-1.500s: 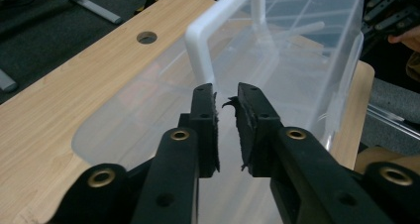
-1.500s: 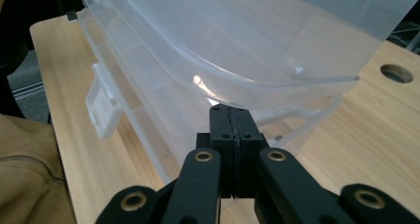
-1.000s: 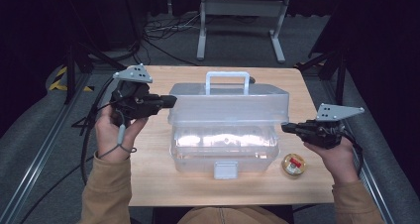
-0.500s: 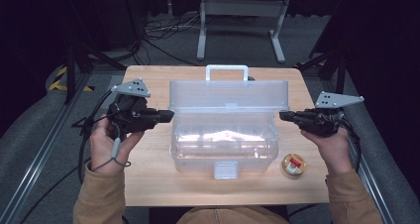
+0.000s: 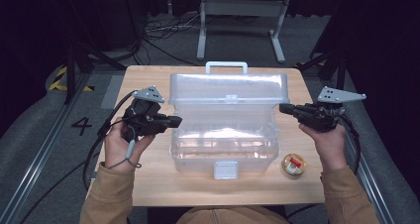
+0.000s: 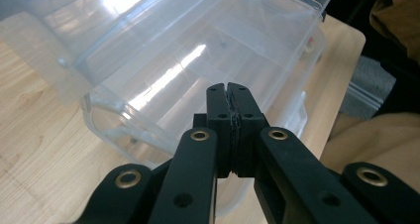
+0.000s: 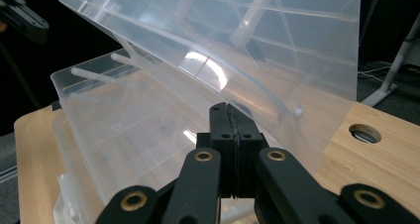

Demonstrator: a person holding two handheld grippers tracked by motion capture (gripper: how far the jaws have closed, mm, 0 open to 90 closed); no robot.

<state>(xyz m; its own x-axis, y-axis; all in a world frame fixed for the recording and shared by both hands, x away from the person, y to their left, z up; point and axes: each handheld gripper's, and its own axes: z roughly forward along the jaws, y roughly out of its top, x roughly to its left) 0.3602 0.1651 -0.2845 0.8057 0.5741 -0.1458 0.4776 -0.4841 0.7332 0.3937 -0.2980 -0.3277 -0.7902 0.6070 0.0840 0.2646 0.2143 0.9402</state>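
Observation:
A clear plastic box (image 5: 223, 152) stands in the middle of the wooden table (image 5: 148, 184), its lid (image 5: 228, 87) raised and tilted back, white handle (image 5: 226, 64) at the top. My left gripper (image 5: 177, 120) is shut with nothing in it, its tip by the box's left wall just under the lid's corner. In the left gripper view the shut jaws (image 6: 229, 87) point into the box (image 6: 163, 75). My right gripper (image 5: 282, 107) is shut and empty, its tip at the lid's right end. The right gripper view has the shut jaws (image 7: 227, 106) just below the tilted lid (image 7: 257, 45).
A small round tin (image 5: 293, 164) with a red label lies on the table right of the box's front corner. The box's latch (image 5: 225, 170) faces the person. A round hole (image 7: 365, 133) sits in the tabletop. Cables and a metal stand are on the floor behind.
The lid has swung up from low over the box to raised and tilted back. My left gripper has sunk beside the box's left wall. The right gripper has barely shifted.

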